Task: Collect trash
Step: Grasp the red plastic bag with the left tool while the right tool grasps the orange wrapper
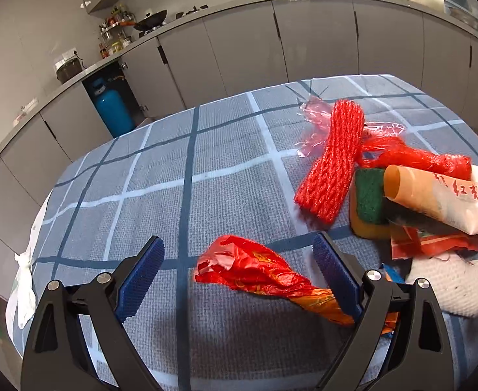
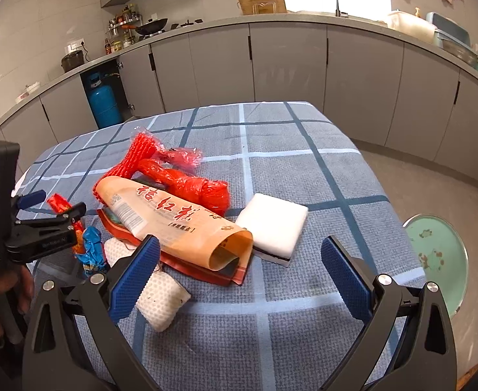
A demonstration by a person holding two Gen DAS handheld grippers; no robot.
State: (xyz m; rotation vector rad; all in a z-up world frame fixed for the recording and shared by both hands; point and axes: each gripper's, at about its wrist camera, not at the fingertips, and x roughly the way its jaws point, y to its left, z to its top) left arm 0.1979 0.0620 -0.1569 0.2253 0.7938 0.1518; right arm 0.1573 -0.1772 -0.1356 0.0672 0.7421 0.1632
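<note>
**Trash heap on the checked counter, both tongs spread**

The counter [image 2: 304, 176], under a blue-grey checked cloth, carries everything; its near edge is cut off by my own tool frames in both views. On it the trash lies in one overlapping heap. The largest piece, a tan paper bag [image 2: 177, 221] printed with red characters, lies on its side with its open mouth toward my right tongs; it covers most of a red-orange wrapper [image 2: 206, 273], of which only the edges show. Behind it, the red foam net sleeve [image 1: 333, 163] lies partly over crinkled red film [image 1: 314, 120], and a second twisted red net [image 2: 190, 182] runs under the bag. A white foam block [image 2: 271, 224] sits just beside the bag's mouth. A green-and-yellow sponge [image 1: 367, 205] is half hidden beneath the bag in the left view and cannot be made out in the right. A white mesh pad [image 2: 160, 296] lies at the heap's near side, partly behind my right finger. A small blue wrapper [image 2: 92, 251] is mostly blocked.

My left tongs [image 1: 239, 277] are wide apart and grip nothing; a crumpled red-orange plastic bag [image 1: 255, 273] lies between the fingers, its tail passing by the right-hand pad, where contact is hard to judge. My right tongs [image 2: 239, 270] are likewise spread and hold nothing, above bare cloth.
</note>
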